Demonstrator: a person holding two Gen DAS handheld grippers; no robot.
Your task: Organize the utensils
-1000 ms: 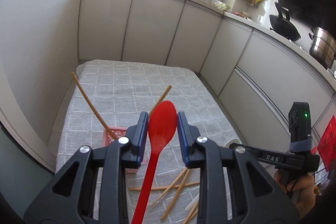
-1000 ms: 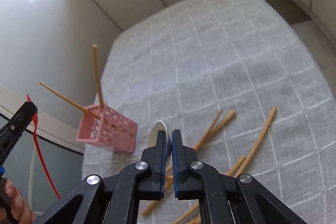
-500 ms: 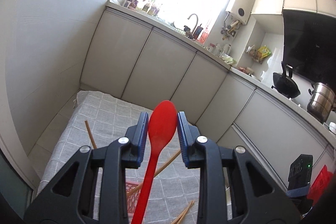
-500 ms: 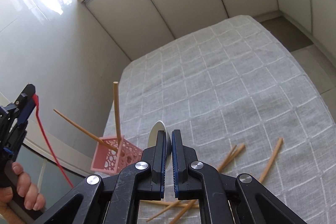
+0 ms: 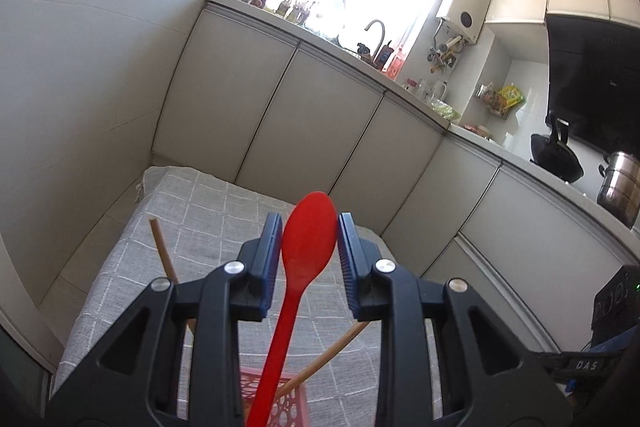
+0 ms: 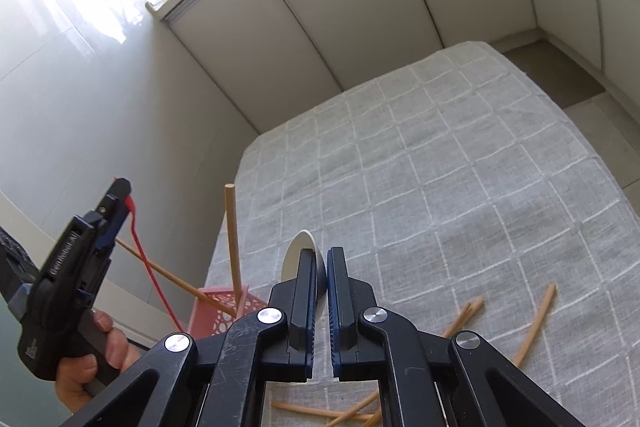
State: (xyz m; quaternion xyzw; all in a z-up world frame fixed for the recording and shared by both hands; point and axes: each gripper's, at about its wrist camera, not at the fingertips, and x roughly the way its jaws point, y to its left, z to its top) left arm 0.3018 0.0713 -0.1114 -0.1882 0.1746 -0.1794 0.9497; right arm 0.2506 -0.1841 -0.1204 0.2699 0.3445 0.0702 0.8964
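Left wrist view: the left gripper (image 5: 308, 241) is holding a red spoon (image 5: 298, 287) by its bowl, the two blue-padded fingers (image 5: 269, 259) sitting against either side of the bowl with a moderate gap between them. The spoon's handle is hanging down toward a pink basket (image 5: 276, 403), which is standing on the grey checked tablecloth (image 5: 208, 211) near its near left corner; the handle's lower end is running out of the bottom of the picture, so I cannot tell whether it is inside. Two wooden chopsticks are leaning out of the basket, one (image 5: 162, 251) slanting up to the left, the other (image 5: 328, 355) slanting up to the right. Kitchen cabinets (image 5: 320, 131) are running behind the table, with a faucet (image 5: 376, 31) and a window above them, and a steel pot (image 5: 620, 183) and a dark wok on the counter at the right.

Right wrist view: the right gripper (image 6: 322, 267) is pinching a white spoon (image 6: 298, 253), its fingers nearly closed, with the pale bowl sticking up past the tips. Loose chopsticks (image 6: 536, 323) are lying scattered on the cloth near the near right edge. At the near left corner the pink basket (image 6: 224, 309) is standing with two chopsticks in it, one of them nearly upright. Beside it the person's left hand (image 6: 96, 355) is gripping the other gripper, and the red spoon's (image 6: 148, 267) handle is slanting down toward the basket.
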